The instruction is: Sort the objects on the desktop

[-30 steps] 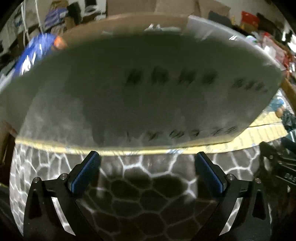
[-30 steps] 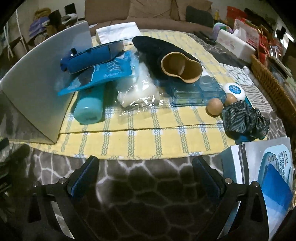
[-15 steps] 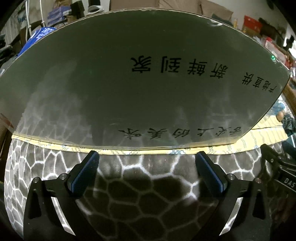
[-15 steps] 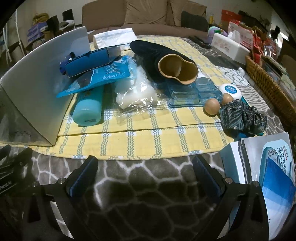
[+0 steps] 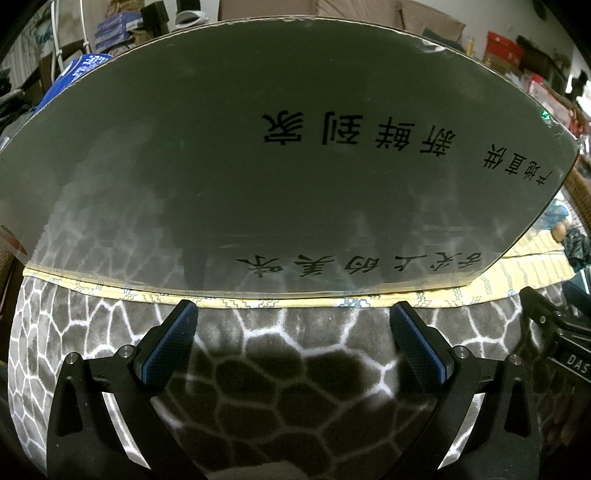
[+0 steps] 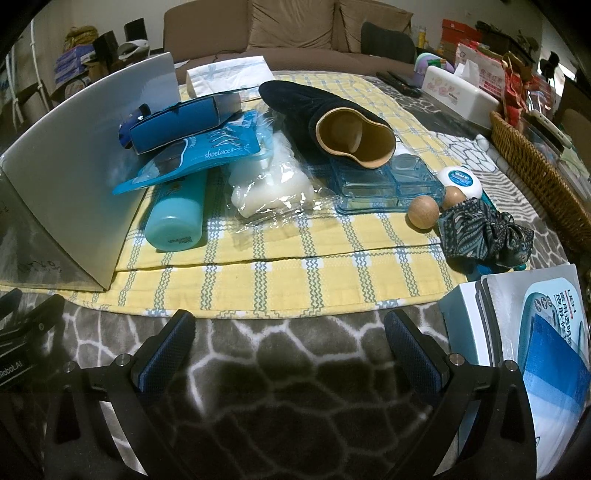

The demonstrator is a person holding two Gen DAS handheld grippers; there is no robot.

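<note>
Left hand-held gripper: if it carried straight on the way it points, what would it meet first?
Most likely the grey board standing on the edge of the yellow cloth. It fills the view ahead of the open left hand-held gripper; the gap is hard to judge.

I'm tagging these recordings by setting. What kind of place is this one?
Most likely a home living room: a brown sofa stands behind the table, a tissue box and a wicker basket sit along its side, and stacked boxes clutter the background.
</note>
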